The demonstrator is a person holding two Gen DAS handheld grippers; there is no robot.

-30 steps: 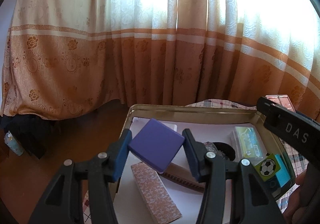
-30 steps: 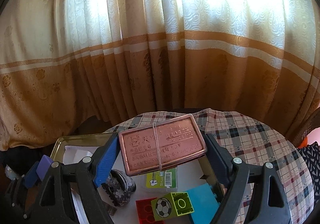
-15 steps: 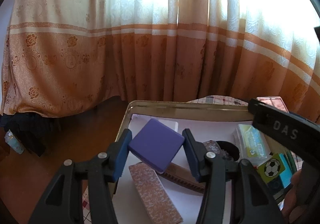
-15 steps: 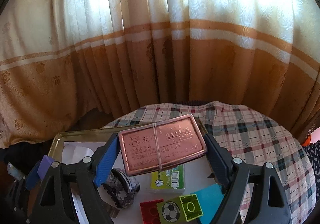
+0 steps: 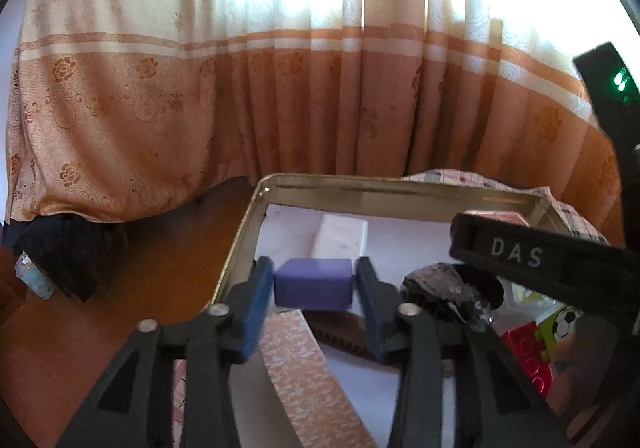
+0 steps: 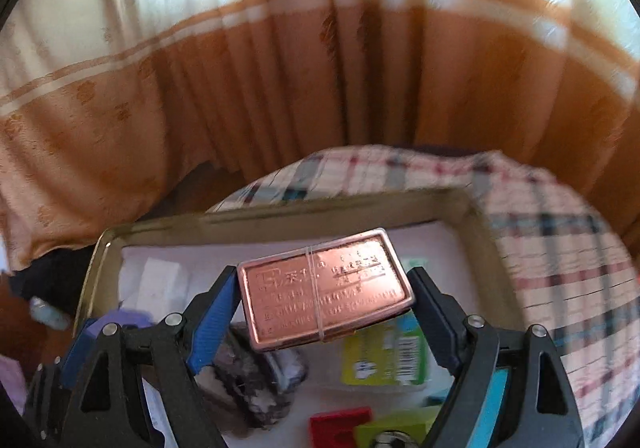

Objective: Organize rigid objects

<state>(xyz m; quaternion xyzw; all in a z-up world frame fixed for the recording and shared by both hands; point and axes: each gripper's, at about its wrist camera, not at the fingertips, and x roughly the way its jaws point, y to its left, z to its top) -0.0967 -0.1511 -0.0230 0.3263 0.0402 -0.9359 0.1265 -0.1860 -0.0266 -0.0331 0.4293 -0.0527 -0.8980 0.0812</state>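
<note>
Left fingers (image 5: 256, 300) clamp the purple block (image 5: 314, 284) between them; right fingers (image 6: 216, 312) clamp the copper tin (image 6: 324, 294).

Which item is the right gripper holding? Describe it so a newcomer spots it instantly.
Start at the shallow gold metal tray on the plaid tablecloth. Above its middle, the right gripper clamps a flat copper-pink rectangular tin. Its embossed lettering and thin rubber band distinguish it from the items below.
</note>
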